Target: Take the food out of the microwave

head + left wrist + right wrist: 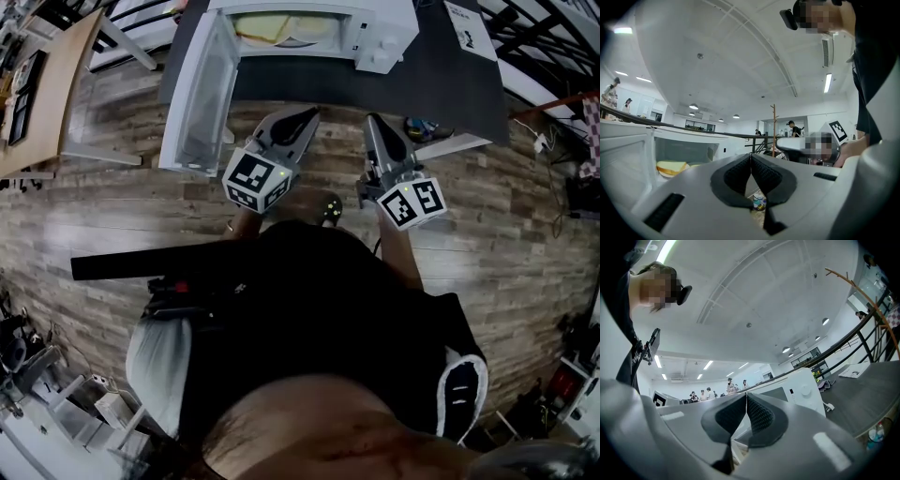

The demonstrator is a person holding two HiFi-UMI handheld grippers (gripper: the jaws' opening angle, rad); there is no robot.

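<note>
A white microwave (375,28) stands on a dark table (450,94) with its door (202,94) swung open to the left. Inside lies yellow food (265,26) on a plate. In the left gripper view the food (671,167) shows in the open cavity. My left gripper (305,119) is shut and empty, just in front of the door. My right gripper (373,124) is shut and empty too, at the table's front edge below the control panel (802,391). Both point level toward the microwave. In each gripper view the black pads (751,176) (746,416) meet with nothing between them.
A small bottle (419,127) lies on the table's front edge to the right of my right gripper. A white sheet (469,33) lies on the table right of the microwave. A wooden desk (47,84) stands far left. The floor is wood plank.
</note>
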